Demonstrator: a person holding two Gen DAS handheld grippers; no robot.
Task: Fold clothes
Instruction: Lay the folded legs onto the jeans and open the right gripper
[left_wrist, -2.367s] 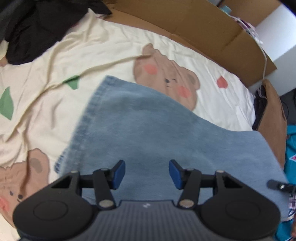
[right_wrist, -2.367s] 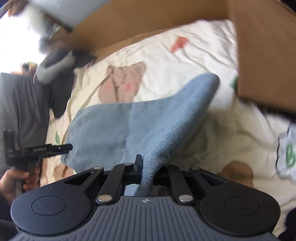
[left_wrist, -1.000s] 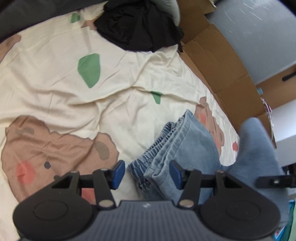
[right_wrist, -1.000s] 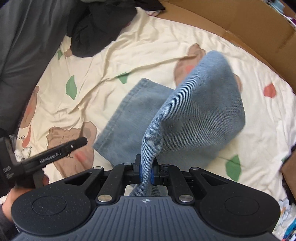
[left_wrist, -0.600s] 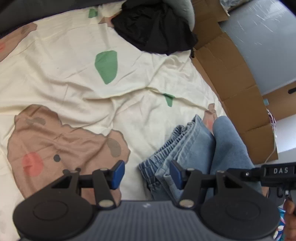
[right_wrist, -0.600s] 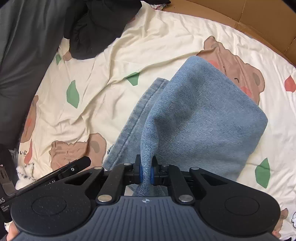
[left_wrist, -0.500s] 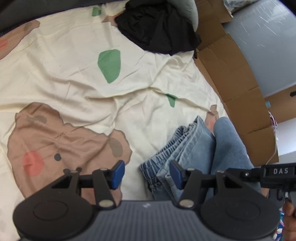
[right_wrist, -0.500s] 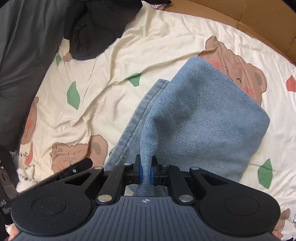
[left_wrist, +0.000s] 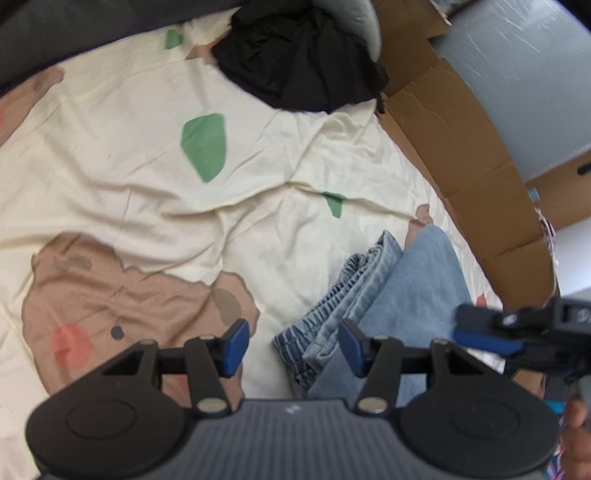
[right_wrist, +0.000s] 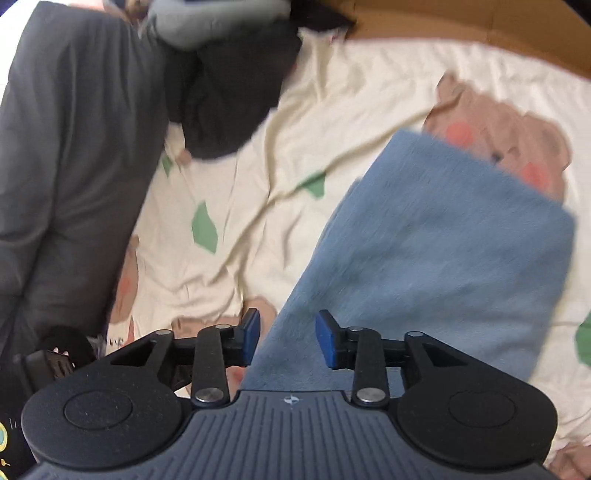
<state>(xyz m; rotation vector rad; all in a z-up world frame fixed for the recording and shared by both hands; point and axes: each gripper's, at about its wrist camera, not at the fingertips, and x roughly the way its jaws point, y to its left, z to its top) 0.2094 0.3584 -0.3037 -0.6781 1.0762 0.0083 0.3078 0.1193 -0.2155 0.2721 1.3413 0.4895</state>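
Folded light-blue denim jeans (right_wrist: 436, 236) lying at one o'clock, long axis running away; right claw (right_wrist: 287, 338) nearer, gaping apart, left claw (left_wrist: 291, 341) likewise spread.

The bed is covered by a cream sheet (left_wrist: 110, 177) printed with brown bears and green leaves. Folded blue jeans (right_wrist: 443, 236) lie directly on the sheet near the cardboard-lined edge (left_wrist: 472, 155). A black garment (left_wrist: 299, 62) lies bunched at the far end. A dark grey blanket (right_wrist: 66, 147) lies along the opposite edge.
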